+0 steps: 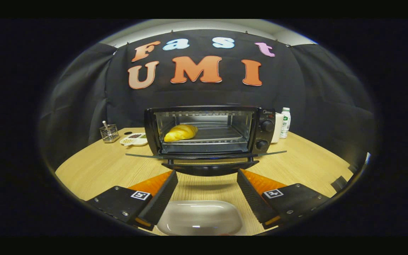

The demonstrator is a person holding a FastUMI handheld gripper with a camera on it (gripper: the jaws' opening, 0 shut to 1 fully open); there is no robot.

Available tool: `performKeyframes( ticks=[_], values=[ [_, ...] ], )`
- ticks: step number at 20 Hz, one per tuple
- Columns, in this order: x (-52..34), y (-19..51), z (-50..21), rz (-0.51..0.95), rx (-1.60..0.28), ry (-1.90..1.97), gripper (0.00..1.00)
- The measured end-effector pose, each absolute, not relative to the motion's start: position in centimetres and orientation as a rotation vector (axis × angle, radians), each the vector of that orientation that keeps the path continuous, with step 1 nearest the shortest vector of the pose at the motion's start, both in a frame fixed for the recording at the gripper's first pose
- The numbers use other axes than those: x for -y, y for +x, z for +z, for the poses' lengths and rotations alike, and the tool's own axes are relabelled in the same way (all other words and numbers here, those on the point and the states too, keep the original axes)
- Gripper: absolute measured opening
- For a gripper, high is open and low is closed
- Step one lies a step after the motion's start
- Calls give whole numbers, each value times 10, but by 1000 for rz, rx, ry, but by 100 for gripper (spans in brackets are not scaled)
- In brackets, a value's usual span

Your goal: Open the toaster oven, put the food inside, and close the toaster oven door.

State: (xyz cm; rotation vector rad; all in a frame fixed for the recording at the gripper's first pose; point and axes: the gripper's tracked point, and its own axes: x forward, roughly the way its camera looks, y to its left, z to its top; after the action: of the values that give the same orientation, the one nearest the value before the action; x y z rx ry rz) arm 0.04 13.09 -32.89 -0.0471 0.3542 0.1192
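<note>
While the bread (pixel 180 132) sits inside the toaster oven (pixel 209 130), its dropped door (pixel 209 163) lies sideways just ahead of the wide, empty gripper (pixel 207 191).

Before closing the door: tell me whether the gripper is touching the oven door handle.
Apart. In the gripper view, the open gripper has bare table between its fingertips and the lowered toaster oven door handle just ahead.

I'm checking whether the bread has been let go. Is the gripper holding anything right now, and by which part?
Nothing is held. The gripper is open, its fingers apart over the white plate; the bread lies on the toaster oven rack.
</note>
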Motion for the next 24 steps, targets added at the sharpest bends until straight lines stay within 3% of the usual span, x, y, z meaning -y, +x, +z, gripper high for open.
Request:
performKeyframes(
  ticks=[16, 24],
  values=[
    [-142, 88, -265, 103, -259, -29, 100],
    [-133, 79, -163, 134, -136, -63, 100]
  ],
)
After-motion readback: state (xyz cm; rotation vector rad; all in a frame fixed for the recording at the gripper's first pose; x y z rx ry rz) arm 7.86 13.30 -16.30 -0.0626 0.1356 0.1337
